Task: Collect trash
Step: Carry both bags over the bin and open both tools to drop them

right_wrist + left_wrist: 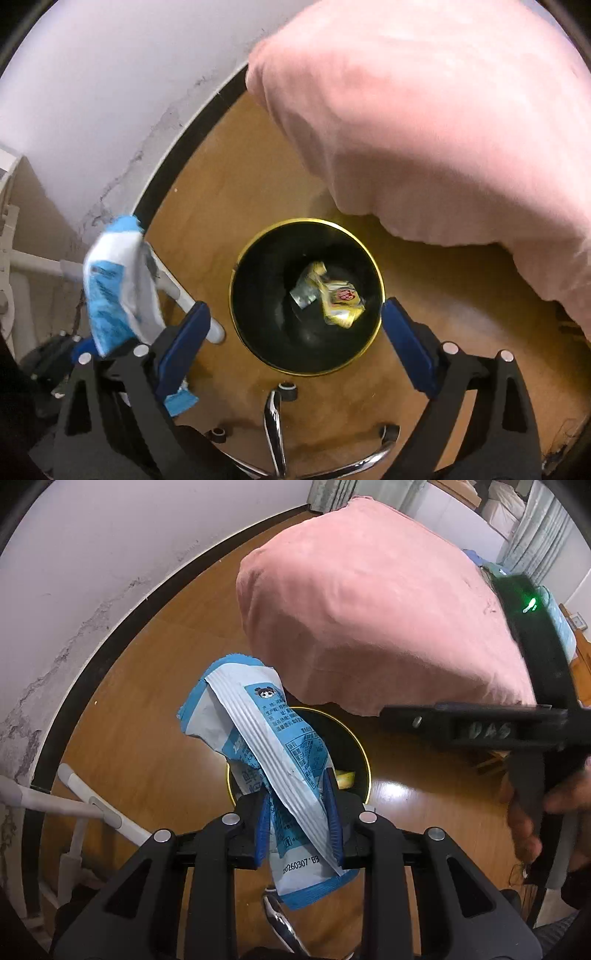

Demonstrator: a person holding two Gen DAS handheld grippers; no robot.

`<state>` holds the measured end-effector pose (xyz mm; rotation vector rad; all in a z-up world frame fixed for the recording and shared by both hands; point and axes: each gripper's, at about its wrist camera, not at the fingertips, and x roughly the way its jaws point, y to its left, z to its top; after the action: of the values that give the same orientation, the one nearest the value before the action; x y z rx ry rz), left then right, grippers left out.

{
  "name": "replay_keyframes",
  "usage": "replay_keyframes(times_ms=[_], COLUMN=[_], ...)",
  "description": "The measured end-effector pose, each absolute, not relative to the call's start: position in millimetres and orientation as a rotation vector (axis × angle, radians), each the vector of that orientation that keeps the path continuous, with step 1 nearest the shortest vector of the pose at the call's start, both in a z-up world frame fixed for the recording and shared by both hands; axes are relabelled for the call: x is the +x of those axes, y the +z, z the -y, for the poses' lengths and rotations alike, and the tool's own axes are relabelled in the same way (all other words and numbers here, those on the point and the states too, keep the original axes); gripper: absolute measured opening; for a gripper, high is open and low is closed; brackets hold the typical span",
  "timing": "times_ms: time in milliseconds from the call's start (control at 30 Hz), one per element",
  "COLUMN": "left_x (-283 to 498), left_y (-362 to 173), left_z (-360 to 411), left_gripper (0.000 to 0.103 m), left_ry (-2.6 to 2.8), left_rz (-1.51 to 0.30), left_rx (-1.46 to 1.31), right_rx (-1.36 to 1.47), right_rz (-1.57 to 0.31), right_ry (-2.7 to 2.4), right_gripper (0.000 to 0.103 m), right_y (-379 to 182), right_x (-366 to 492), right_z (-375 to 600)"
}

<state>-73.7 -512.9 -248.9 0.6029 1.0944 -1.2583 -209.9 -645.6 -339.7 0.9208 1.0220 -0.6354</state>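
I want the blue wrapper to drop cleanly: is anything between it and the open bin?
Nothing visible blocks it. The left gripper holds the blue wrapper above the black bin, whose mouth is open with only a yellow wrapper inside. The pink cloth hangs off to the side.

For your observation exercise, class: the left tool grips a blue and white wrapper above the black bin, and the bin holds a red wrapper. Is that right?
Not quite. The wrapper inside the black bin is yellow, not red, as the right wrist view shows. The rest holds: the left tool grips the blue and white wrapper above that bin.
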Motion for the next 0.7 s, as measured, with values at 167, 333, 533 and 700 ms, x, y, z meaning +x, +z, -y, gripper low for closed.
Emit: replay_keyframes(times_ms=[167, 333, 533, 700], left_x=[-75.2, -87.6, -96.0, -104.7], left_y=[-249.7, -236.8, -186.3, -110.9], left_z=[516.8, 530.5, 515.7, 468.5], left_gripper=[0.026, 0.085, 0.088, 0.096], left_ry=[-1.276, -1.292, -1.283, -1.220], left_rz=[-1.115, -1.064, -0.921, -0.747], left_rx=[0.609, 0.668, 0.669, 0.685], right_rx=[0.963, 0.978, 0.952, 0.826], right_rz=[-0.966, -0.888, -0.850, -0.840], right_ry=[-0.668, -0.709, -0.722, -0.715], right_gripper=[0.090, 0.090, 0.090, 0.090], right_y=[-329.6, -312.9, -292.1, -258.0], right_x=[-219.6, -235.9, -241.5, -229.8], right_z=[652.6, 660.9, 659.2, 640.9])
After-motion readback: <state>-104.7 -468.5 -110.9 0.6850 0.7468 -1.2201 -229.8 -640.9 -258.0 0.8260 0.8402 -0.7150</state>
